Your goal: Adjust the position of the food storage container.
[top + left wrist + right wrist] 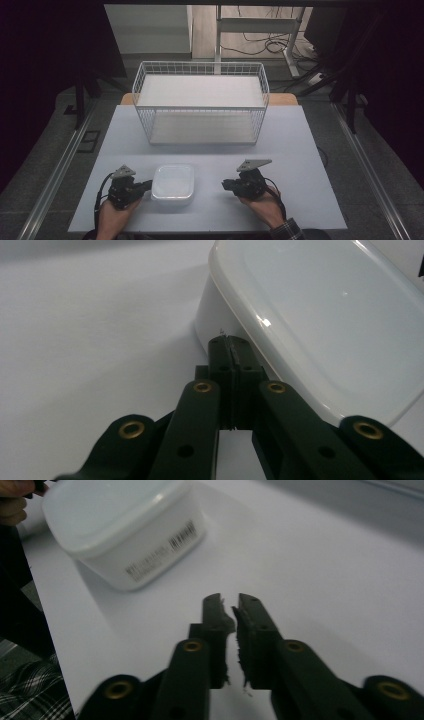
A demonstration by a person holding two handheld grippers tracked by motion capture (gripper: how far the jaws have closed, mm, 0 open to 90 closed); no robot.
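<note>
Nearest, the left gripper has its jaws pressed together, tips against the side of a white plastic box on the table. The right gripper, nearly closed on nothing, sits apart to the box's right. The box is rounded, lidded, with a printed label. Farther back stands a wire basket.

Glossy, smooth white plastic on the lidded container, near left. Thin white-coated metal wire for the far basket. Matt, smooth pale surface on the table; matt black plastic jaws.
</note>
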